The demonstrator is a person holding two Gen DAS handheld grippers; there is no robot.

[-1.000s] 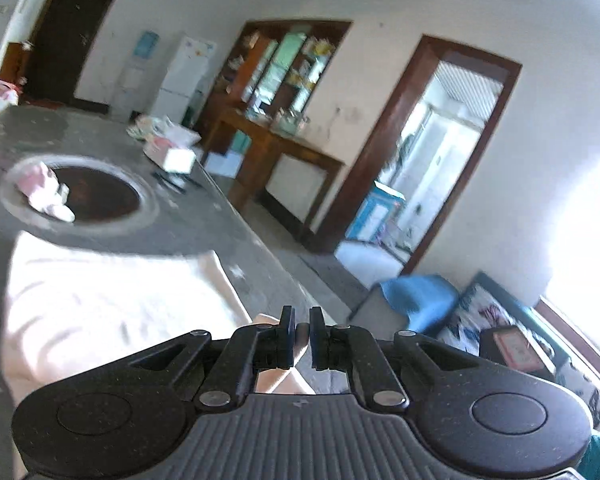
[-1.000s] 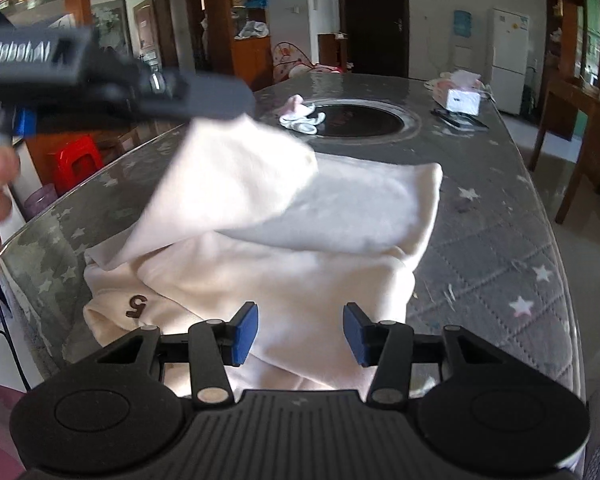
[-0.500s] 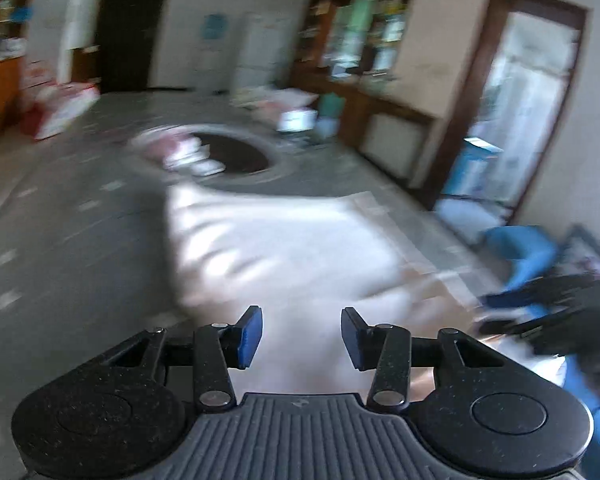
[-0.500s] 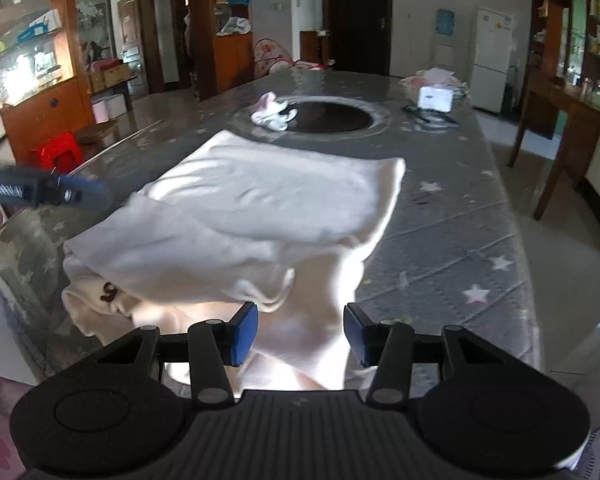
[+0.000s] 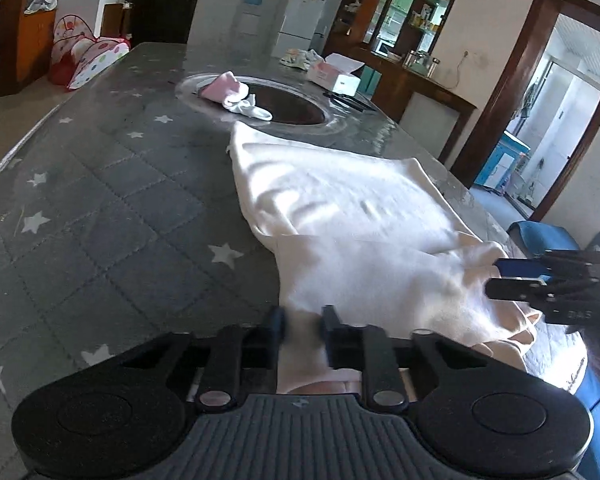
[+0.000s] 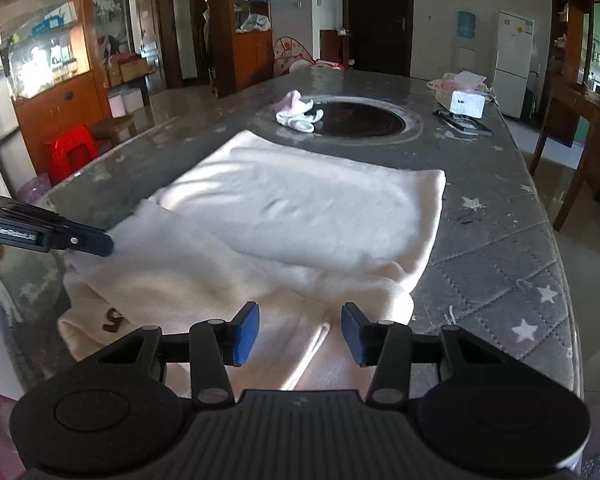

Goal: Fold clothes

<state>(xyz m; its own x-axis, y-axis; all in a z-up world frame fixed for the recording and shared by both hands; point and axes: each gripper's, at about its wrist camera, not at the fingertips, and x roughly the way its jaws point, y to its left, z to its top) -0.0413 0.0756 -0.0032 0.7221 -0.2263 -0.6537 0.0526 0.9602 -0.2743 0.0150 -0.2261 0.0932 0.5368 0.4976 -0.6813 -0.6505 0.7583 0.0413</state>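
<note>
Since a second ago we have laid the lifted flap down and released it, so the cream-white soft knit garment (image 6: 300, 216) now lies folded on the grey star-patterned quilted tabletop (image 6: 500, 248), its near end draping over the edge toward us. Our left gripper (image 5: 302, 322) has its jaws parted around the cloth's near edge, nothing clamped. Our right gripper (image 6: 300, 330) hovers over the near hem, jaws spread wide and empty. Beyond the garment, small pink and white socks (image 6: 298, 114) rest on the rim of the round dark inset (image 6: 358, 120).
</note>
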